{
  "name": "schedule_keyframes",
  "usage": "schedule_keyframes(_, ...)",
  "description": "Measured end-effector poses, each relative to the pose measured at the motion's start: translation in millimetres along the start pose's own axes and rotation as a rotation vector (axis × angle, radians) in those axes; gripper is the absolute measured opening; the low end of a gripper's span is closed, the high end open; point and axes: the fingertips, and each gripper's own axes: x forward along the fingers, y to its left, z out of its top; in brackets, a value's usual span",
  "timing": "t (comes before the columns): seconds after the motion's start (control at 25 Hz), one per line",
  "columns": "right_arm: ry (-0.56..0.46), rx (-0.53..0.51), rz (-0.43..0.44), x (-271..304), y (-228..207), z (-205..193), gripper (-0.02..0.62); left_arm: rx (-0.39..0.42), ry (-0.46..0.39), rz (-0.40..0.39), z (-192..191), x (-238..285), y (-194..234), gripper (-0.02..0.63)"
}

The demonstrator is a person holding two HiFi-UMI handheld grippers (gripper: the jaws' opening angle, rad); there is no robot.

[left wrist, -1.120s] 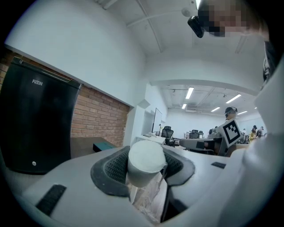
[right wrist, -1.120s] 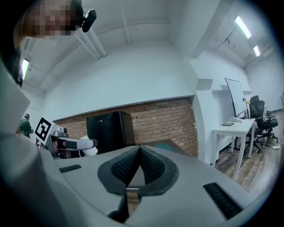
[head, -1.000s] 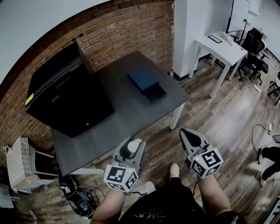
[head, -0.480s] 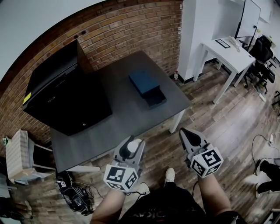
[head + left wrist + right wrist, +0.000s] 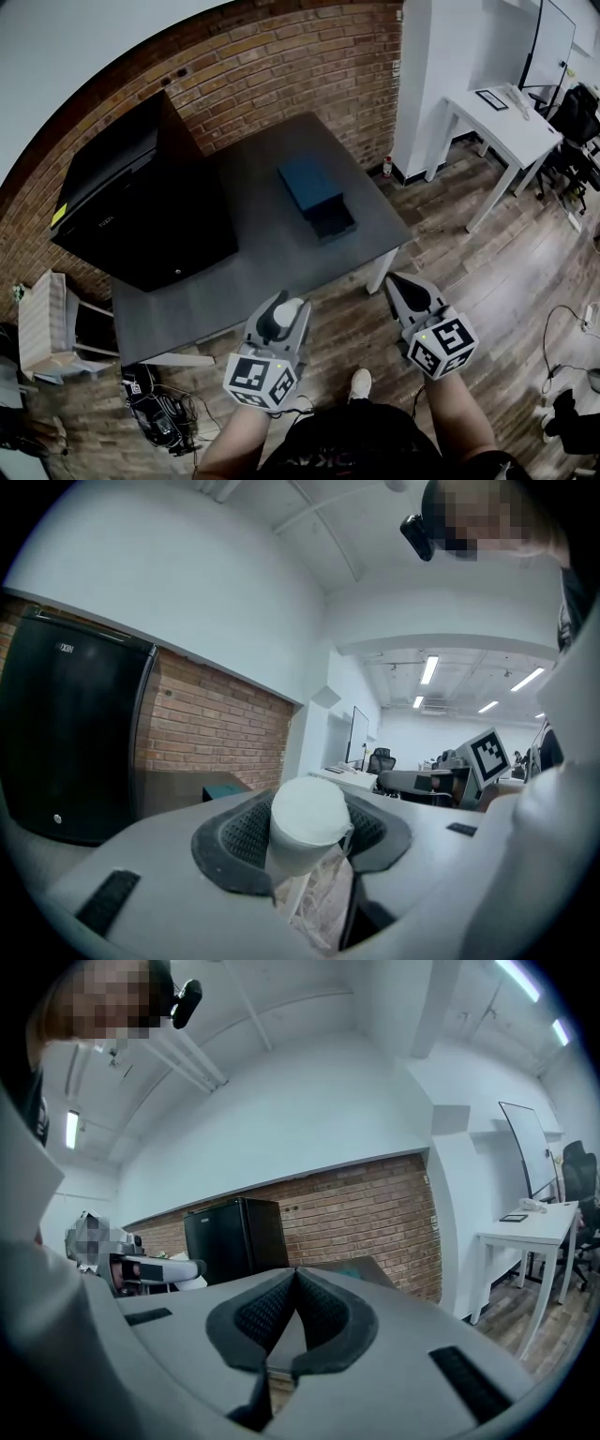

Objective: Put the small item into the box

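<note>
Left gripper clamping the small item, right gripper closed empty, dark table beyond bearing a blue box, far brick wall, item a white cylinder with crinkled wrap.

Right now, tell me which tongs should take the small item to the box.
Left. The left tongs are shut on the small white item; the right tongs are shut, empty. The blue box sits ahead.

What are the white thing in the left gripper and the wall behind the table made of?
The white item looks like matte paper or foam, partly in crinkled clear film; I can't be sure. The wall is rough brick with mortar lines.
</note>
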Motion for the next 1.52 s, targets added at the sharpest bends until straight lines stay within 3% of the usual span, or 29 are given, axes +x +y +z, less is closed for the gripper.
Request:
schedule_keyframes(0.72,-0.019,0.013,0.066,6,-55,25,0.018,0.035,-0.022,0.076,19,42,-25,0.204)
schedule_keyframes(1.16,-0.01,0.033,0.027,36,-72,20,0.018,0.045,-0.005,0.032,20,77,-3,0.204)
schedule_keyframes(1.52,0.002,0.046,-0.028,84,-95,19,0.018,0.039,0.03,-0.024,22,127,40,0.204)
